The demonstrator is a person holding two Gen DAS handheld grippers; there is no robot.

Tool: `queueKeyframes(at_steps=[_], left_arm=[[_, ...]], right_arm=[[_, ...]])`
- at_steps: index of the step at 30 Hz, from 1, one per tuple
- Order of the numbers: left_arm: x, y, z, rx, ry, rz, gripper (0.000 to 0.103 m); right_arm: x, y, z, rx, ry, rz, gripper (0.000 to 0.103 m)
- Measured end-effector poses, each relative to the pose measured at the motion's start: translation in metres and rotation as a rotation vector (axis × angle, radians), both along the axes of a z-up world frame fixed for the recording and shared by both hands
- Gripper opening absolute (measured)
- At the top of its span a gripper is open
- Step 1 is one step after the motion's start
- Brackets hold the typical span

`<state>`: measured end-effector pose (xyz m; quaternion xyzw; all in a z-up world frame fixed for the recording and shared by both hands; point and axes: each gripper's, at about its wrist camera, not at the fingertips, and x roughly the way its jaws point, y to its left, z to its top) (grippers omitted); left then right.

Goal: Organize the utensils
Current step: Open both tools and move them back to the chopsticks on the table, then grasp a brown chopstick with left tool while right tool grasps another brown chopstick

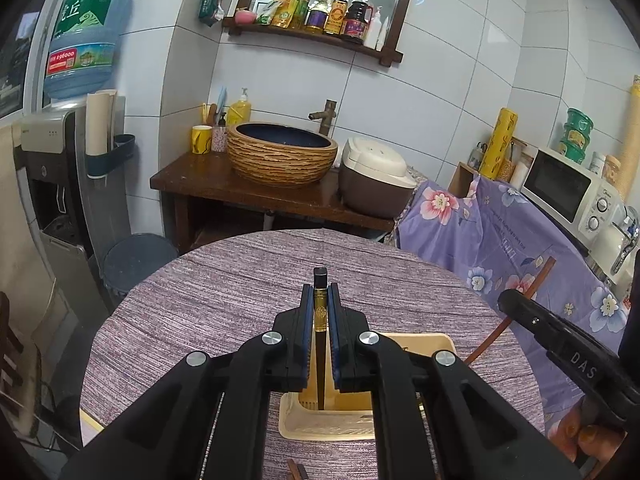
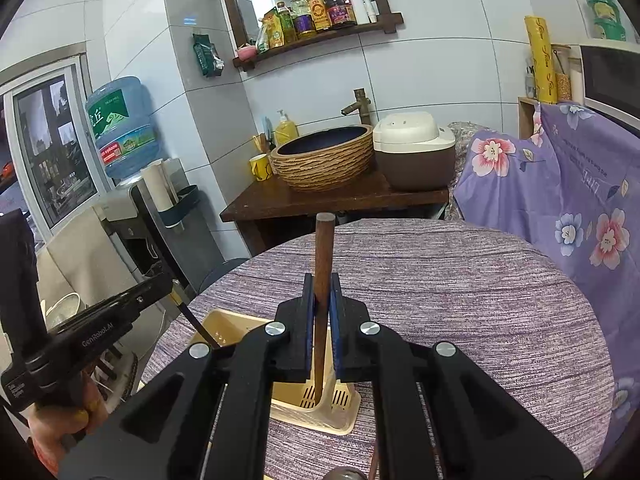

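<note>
The landmark here is the beige utensil holder (image 1: 332, 428), which stands on the purple striped tabletop (image 1: 208, 300) just below both grippers. Nearest to it, the left gripper (image 1: 320, 300) has its fingers narrow and pressed on a dark chopstick (image 1: 320, 368) with a gold band, and the lower tip of this chopstick is already inside the holder, near its slotted floor. The right gripper (image 2: 322, 296) also has its fingers narrow, holding a brown wooden stick (image 2: 322, 264), and the lower end of this stick reaches into the holder (image 2: 320, 412) as well, beside the ribbed divider. I judge that the step in hand is to lower both utensils into the holder and then release them. To do it well, each stick should stay nearly upright over the holder, and the fingers should open only a little and slowly, when the tip rests on the holder floor, so the stick leans on the wall and does not jump out. The two grippers are near each other above the holder, so one should release first. Beyond the holder the tabletop is bare, and farther behind it stand a woven basin (image 1: 282, 156) and a rice cooker (image 1: 376, 176).
</note>
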<state>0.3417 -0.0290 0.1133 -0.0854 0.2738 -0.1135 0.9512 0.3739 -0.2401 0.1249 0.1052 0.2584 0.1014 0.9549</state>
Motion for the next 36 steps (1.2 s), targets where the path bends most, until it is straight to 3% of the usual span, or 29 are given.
queueKeyframes(at_steps=[2, 4, 6, 7, 8, 9, 11, 14, 18, 23, 26, 32, 36], left_arm=[[-0.001, -0.001, 0.000, 0.000, 0.000, -0.002, 0.009], [-0.003, -0.001, 0.000, -0.008, 0.001, -0.008, 0.020], [-0.008, 0.002, 0.002, -0.015, -0.016, 0.001, 0.062], [-0.013, 0.004, 0.003, -0.017, -0.038, 0.010, 0.067], [-0.018, 0.004, 0.004, -0.010, -0.054, 0.015, 0.069], [-0.023, 0.004, 0.005, -0.002, -0.058, 0.010, 0.069], [-0.031, 0.005, 0.005, -0.004, -0.056, -0.009, 0.072], [-0.055, 0.014, 0.000, -0.029, -0.073, -0.024, 0.087], [-0.084, 0.021, -0.018, 0.027, -0.072, 0.003, 0.097], [-0.103, 0.026, -0.055, 0.110, 0.018, 0.028, 0.098], [-0.113, 0.031, -0.080, 0.085, 0.098, 0.036, 0.095], [-0.126, 0.032, -0.126, 0.033, 0.247, 0.010, 0.065], [-0.137, 0.020, -0.147, 0.054, 0.305, -0.038, 0.050]], right_arm=[[0.000, -0.002, -0.002, 0.010, -0.001, -0.002, 0.008], [-0.001, -0.002, -0.005, 0.017, 0.001, 0.008, 0.008], [-0.002, -0.001, -0.006, 0.006, 0.004, 0.008, 0.010], [-0.003, -0.001, -0.006, 0.006, 0.005, 0.010, 0.012], [-0.005, -0.002, -0.007, 0.013, 0.004, 0.012, 0.024], [-0.007, -0.003, -0.007, 0.018, -0.001, 0.003, 0.050], [-0.018, -0.007, -0.007, 0.017, -0.036, -0.047, 0.081], [-0.038, -0.010, -0.007, -0.036, -0.082, -0.073, 0.081], [-0.064, -0.017, -0.024, -0.116, -0.068, -0.098, 0.085], [-0.094, -0.025, -0.064, -0.190, 0.028, -0.123, 0.087], [-0.115, -0.027, -0.086, -0.211, 0.055, -0.125, 0.087], [-0.149, -0.030, -0.132, -0.203, 0.134, -0.132, 0.087], [-0.158, -0.025, -0.147, -0.218, 0.163, -0.137, 0.087]])
